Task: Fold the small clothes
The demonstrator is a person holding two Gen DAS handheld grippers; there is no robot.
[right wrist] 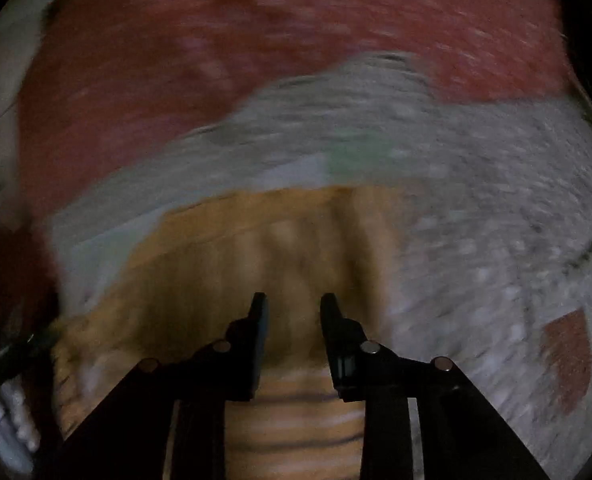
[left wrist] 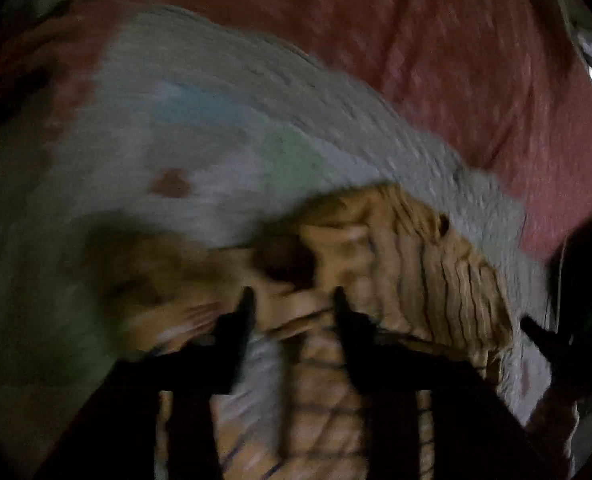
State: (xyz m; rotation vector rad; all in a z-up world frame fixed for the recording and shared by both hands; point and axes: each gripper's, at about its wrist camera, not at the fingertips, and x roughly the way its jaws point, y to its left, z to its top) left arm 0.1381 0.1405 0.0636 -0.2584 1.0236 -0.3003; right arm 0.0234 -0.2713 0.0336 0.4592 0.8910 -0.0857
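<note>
A small tan garment with dark stripes [left wrist: 427, 264] lies bunched on a pale grey textured cloth [left wrist: 200, 92]. My left gripper [left wrist: 292, 296] is open just above the garment, a fold of it between and below the fingers. In the right wrist view the same tan garment [right wrist: 280, 240] spreads under my right gripper [right wrist: 294, 302], which is open with its fingers over the fabric. The right gripper also shows in the left wrist view [left wrist: 555, 344] at the far right edge. Both views are dim and motion-blurred.
The grey cloth [right wrist: 475, 208] has pale blue, green and red patches and lies on a red patterned bedcover [left wrist: 435, 40] [right wrist: 176, 60]. A white object [right wrist: 8, 420] sits at the left edge of the right wrist view.
</note>
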